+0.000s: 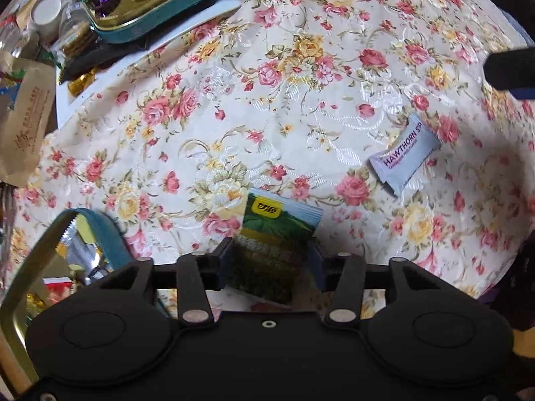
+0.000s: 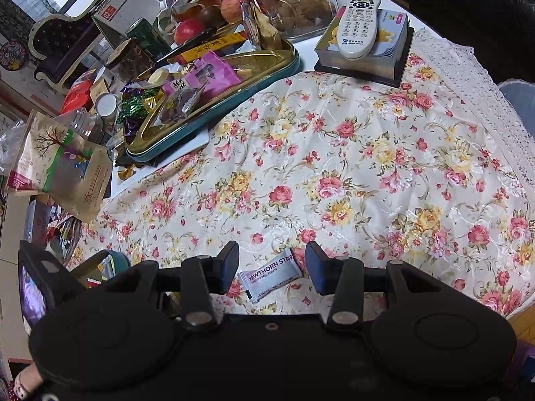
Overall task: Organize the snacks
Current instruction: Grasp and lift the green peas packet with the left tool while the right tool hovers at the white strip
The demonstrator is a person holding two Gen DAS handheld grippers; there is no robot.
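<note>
left hand-held gripper points straight down at the counter, its jaws spread wide with a green and yellow snack packet sitting between them; the pads don't look like they're pressing it, there's a gap on each side; right hand-held gripper hangs tilted over the white hawthorn strip bar, jaws partly open on either side of it, not touching it; that bar lies flat on the floral tablecloth, well apart from the packet in the left view

containers: a teal tin with gold inside at the far left of the cloth, with a purple pouch, green and purple wrapped candies and a clear bag in it; a second teal tin just left of the left gripper, wrapped snacks showing inside; a clear jar of cookies further back

middle and right of the cloth are wide open; lace edge runs along the far right; a remote sits on a boxed stack at the far corner; left side is crowded with bags and jars
</note>
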